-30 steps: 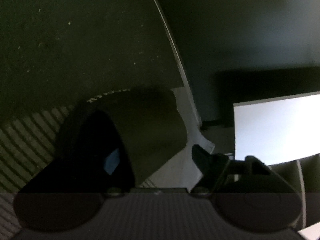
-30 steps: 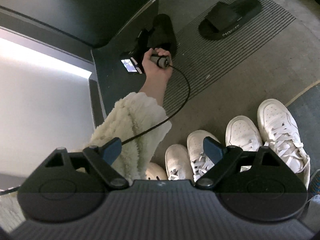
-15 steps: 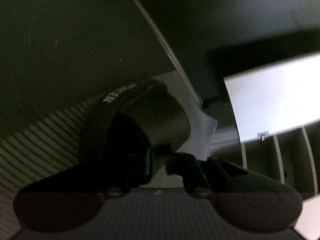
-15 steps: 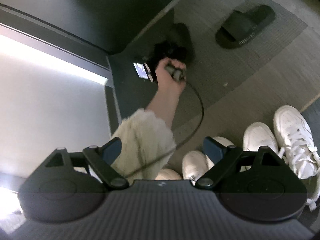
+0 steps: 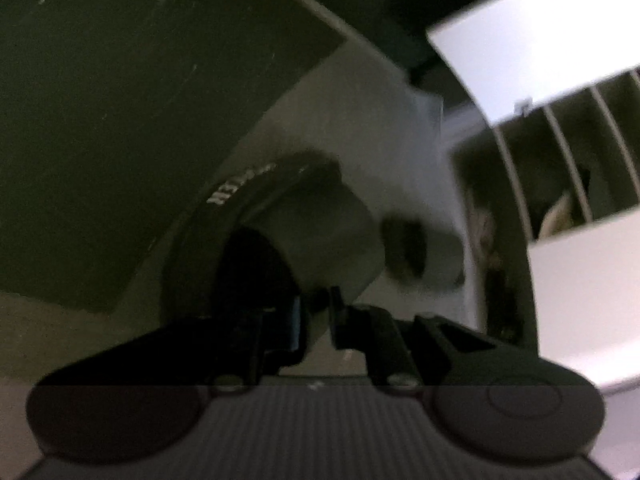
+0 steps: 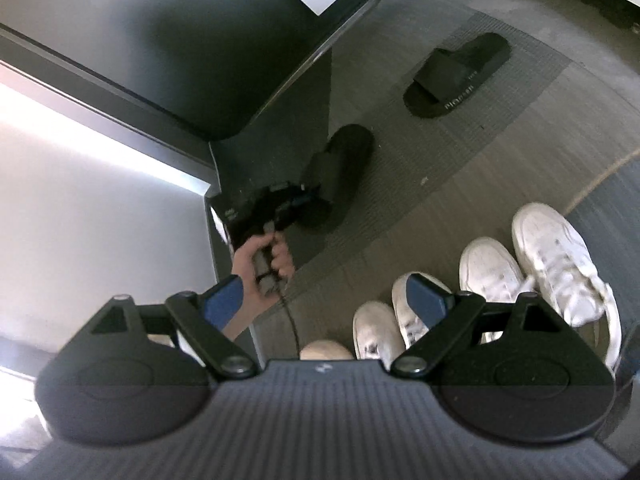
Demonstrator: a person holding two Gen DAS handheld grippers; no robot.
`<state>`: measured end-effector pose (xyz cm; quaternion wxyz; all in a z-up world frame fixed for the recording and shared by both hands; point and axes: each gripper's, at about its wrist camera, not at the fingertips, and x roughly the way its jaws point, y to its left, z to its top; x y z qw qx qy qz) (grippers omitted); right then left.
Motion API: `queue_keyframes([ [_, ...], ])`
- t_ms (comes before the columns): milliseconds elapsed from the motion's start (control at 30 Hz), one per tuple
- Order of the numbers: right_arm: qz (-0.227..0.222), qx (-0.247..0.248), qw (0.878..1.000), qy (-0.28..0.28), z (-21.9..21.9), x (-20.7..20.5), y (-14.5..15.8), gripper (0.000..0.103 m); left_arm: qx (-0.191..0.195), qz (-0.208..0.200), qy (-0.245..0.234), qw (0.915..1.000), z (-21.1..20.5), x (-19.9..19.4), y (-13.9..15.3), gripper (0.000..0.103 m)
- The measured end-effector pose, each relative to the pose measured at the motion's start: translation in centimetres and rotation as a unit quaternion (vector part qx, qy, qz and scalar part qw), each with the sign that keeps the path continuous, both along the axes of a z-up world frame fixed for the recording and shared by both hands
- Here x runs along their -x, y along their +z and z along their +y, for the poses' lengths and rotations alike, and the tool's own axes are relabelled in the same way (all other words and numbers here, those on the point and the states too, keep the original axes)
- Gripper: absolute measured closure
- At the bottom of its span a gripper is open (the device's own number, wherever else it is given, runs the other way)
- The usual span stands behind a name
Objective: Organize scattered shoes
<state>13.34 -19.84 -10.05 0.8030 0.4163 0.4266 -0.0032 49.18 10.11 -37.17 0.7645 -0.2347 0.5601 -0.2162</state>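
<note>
Floor: grey, with a ribbed dark mat (image 6: 500, 92) laid across it. A dark glossy panel (image 6: 180, 40) with a metal lower edge stands along the mat's far side. A bright white surface (image 6: 80, 200) adjoins the panel. White vertical bars (image 5: 568, 152) appear in the left wrist view.

A ribbed grey mat (image 6: 516, 92) lies on the floor beside a dark glossy panel (image 6: 192, 40)

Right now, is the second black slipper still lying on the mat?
Yes, one black slipper lies flat on the ribbed mat, apart from the one pinched in the left gripper.
</note>
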Motion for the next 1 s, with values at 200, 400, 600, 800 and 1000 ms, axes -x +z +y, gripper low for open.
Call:
queue_keyframes([
  [200,-0.034,-0.024,0.999,-0.004,0.8,4.4,1.6,0.013,-0.165,0.007,-0.029,0.9858,0.2,2.6,-2.4,0.074],
  [400,-0.067,-0.051,0.996,-0.012,1.1,8.0,3.1,0.013,-0.192,0.005,-0.024,0.9810,0.7,6.7,2.7,0.036],
  [600,-0.095,-0.065,0.993,-0.012,1.0,9.6,4.4,0.013,-0.221,-0.035,-0.001,0.9746,-1.6,11.9,13.4,0.003],
  [800,-0.101,-0.045,0.993,-0.029,1.0,10.3,5.1,0.012,-0.214,-0.047,0.044,0.9746,-2.2,17.6,23.6,0.000],
  [1000,-0.127,-0.026,0.991,-0.022,2.0,11.9,6.3,0.012,-0.256,-0.097,0.043,0.9607,-3.2,24.9,32.5,0.000],
])
